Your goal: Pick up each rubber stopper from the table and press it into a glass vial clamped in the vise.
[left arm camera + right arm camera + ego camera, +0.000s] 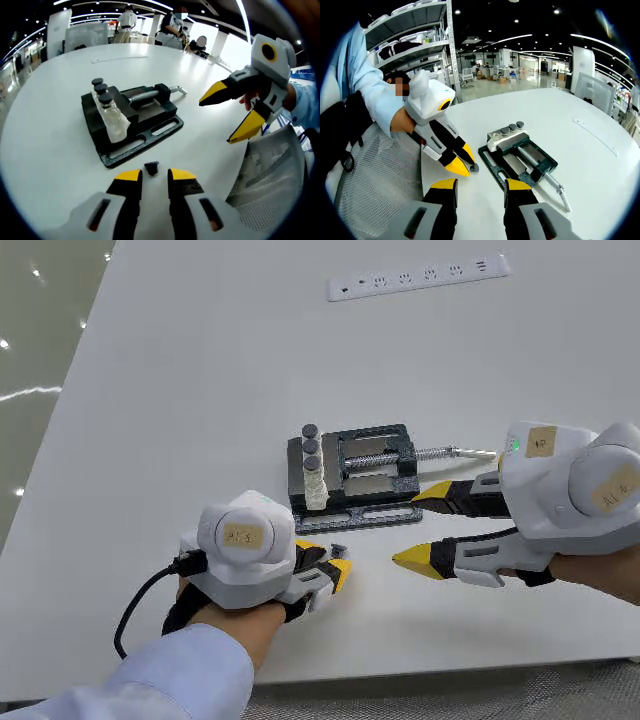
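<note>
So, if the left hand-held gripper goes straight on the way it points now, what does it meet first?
Most likely the loose rubber stopper lying on the table just ahead of the left hand-held gripper, in line with the gap of its jaws. The vise lies behind it.

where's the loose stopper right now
Left gripper view: the stopper lies on the table just ahead of the left gripper, near the vise base.

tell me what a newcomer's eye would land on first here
A dark vise stands in the middle of the white table, holding three dark-capped glass vials in a row at one end. The yellow-tipped right tongs gape open beside it, while the left tongs point at one loose black stopper lying just ahead of their tips.
</note>
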Motion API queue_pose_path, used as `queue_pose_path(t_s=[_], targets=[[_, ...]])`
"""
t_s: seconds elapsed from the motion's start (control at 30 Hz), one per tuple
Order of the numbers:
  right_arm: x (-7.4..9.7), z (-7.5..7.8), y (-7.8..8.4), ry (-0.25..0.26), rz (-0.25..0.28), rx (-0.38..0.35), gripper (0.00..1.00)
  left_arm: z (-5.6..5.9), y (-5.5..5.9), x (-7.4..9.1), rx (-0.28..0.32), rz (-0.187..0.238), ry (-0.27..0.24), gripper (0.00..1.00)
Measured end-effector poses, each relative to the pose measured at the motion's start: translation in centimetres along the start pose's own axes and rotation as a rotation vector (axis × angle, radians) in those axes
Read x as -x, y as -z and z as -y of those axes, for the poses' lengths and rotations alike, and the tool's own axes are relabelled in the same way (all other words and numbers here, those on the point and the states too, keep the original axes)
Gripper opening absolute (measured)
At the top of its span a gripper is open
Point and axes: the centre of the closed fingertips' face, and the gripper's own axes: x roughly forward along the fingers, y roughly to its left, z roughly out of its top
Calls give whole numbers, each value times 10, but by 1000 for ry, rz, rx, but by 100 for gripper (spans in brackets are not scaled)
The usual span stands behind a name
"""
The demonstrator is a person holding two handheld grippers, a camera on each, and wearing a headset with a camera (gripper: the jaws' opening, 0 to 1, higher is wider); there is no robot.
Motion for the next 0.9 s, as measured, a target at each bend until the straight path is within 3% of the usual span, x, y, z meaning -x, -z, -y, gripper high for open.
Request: queue_pose_path(t_s=[0.4, 0.57, 0.63, 0.9], targets=[[0, 0, 3, -1, -13, 7, 33, 1, -3, -3, 24, -2, 7, 7], [0, 0, 3, -3, -14, 7, 33, -1, -2, -2, 9, -9, 9, 2], [0, 0, 4, -5, -17, 8, 32, -1, -3, -2, -24, -7, 15, 2], [-1, -2, 3, -16, -30, 16, 31, -1, -2, 0, -50, 41, 54, 2]])
